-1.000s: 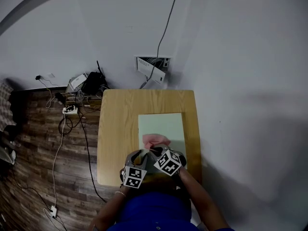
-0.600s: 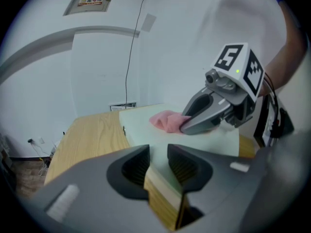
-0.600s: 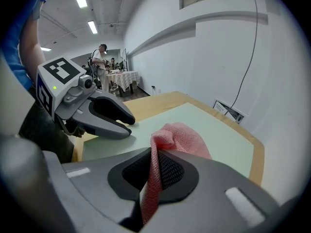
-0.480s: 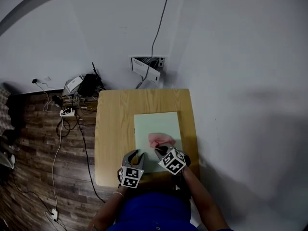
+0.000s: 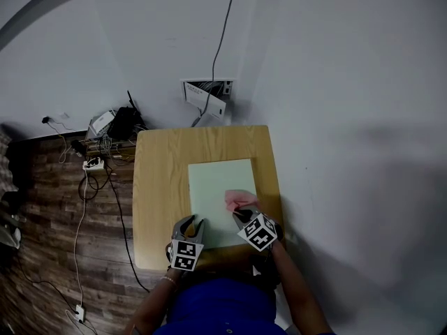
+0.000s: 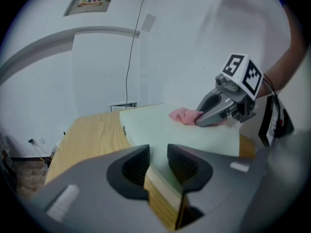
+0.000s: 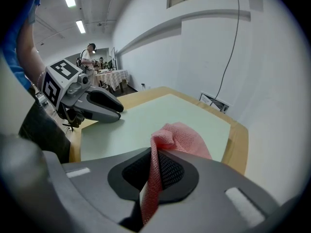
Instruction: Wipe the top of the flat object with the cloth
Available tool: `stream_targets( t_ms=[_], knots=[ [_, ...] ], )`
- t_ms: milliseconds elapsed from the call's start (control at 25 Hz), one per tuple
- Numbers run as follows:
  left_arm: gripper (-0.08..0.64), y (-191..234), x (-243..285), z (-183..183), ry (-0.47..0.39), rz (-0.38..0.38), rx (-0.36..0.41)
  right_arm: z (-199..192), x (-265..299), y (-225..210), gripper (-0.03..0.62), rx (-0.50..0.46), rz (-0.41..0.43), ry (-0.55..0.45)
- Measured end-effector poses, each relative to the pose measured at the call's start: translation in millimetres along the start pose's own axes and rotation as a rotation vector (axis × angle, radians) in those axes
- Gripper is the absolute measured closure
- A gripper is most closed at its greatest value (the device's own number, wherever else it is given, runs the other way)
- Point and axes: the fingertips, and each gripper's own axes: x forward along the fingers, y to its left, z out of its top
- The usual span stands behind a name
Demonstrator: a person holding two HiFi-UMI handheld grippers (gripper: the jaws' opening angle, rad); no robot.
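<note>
A pale green flat board (image 5: pixel 218 187) lies on a small wooden table (image 5: pixel 160 187). The pink mesh cloth (image 5: pixel 239 199) rests on the board near its right edge, and my right gripper (image 5: pixel 244 216) is shut on it. In the right gripper view the cloth (image 7: pixel 181 135) runs up between the pads and bunches in front of them. My left gripper (image 5: pixel 193 226) is at the board's near left corner. In the left gripper view its jaws (image 6: pixel 158 158) are closed on the board's wood-coloured edge, with the board (image 6: pixel 155 123) stretching ahead and the right gripper (image 6: pixel 206 119) on the cloth (image 6: pixel 181 115).
The table stands against a white wall on its right and far sides. An open wall box (image 5: pixel 204 95) with a cable hangs behind it. Cables, a power strip (image 5: pixel 91 163) and black devices (image 5: pixel 126 122) lie on the wooden floor at the left.
My right gripper has dragged the cloth to the right across the board, from near its middle toward the right edge. The left gripper has kept its place at the near corner.
</note>
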Motion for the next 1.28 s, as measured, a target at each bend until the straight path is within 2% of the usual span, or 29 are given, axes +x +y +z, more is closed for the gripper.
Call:
stream_targets(
  t_ms=[440,840,1120,1280],
  knots=[
    [0.445,-1,2,1,0.001,0.009,0.003,-25,-17,-19,0.577,0.062,-0.045,0.011],
    [0.445,-1,-4,5,-0.018,0.014,0.001,-25,-19,-14,0.577,0.058,-0.049,0.008],
    [0.448,-3,-2,5,-0.006,-0.002,-0.035,-26,-17,-17,0.577,0.057,-0.042,0.000],
    [0.439,-7,-8,6,0.018,-0.015,-0.025,-27,-18,-17,0.577,0.061,-0.031,0.000]
  ],
)
